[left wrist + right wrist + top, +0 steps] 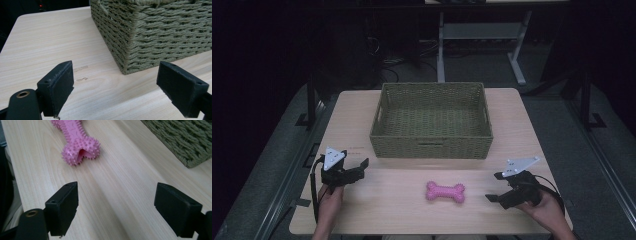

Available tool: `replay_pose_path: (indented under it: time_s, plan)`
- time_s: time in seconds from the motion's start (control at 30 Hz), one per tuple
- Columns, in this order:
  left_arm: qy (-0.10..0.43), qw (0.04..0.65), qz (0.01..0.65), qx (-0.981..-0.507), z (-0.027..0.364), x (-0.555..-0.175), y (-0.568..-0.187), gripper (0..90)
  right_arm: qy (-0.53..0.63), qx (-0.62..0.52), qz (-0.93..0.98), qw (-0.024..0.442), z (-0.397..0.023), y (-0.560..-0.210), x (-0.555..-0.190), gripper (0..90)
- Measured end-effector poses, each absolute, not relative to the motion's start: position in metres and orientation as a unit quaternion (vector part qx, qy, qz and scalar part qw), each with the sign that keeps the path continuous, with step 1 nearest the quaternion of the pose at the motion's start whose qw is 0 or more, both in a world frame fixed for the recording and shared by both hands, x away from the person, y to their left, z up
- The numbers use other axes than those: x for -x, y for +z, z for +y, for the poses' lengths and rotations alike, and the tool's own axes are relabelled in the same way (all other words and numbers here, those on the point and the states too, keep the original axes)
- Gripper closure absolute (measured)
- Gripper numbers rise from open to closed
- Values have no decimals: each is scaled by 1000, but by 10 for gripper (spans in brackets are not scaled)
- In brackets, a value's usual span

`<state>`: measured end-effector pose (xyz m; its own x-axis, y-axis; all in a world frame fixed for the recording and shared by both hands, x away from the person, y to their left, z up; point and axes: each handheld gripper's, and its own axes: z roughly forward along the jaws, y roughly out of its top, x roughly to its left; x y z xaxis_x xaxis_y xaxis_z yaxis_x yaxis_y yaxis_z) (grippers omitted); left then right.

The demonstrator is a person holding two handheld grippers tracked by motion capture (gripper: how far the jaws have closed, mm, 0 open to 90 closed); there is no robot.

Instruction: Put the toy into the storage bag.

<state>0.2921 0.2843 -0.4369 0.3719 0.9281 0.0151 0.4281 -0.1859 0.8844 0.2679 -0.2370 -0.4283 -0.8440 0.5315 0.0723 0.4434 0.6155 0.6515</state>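
Pink bone toy [76,141], far end cropped

The woven basket [431,120] takes up the middle of the far half of the surface [387,207], with bare strips left and right of it. Nearer the person, open wood runs between the left gripper [357,167] and the right gripper [494,187]. The pink bone toy [445,192] alone lies in that lane, near the right gripper's wide-apart jaws.

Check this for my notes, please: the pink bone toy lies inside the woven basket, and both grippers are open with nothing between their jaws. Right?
Not quite. The pink bone toy lies on the table in front of the woven basket, not inside it, as the high view shows. The left gripper and right gripper are indeed open and hold nothing.
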Motion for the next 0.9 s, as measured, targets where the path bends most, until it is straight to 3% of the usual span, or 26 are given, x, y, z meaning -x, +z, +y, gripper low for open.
replay_pose_path:
  time_s: [0.9]
  plan:
    - [300, 421, 481, -709, 284, -296, -438, 137, 336, -206, 919, 24, -191, -401, -285, 212]
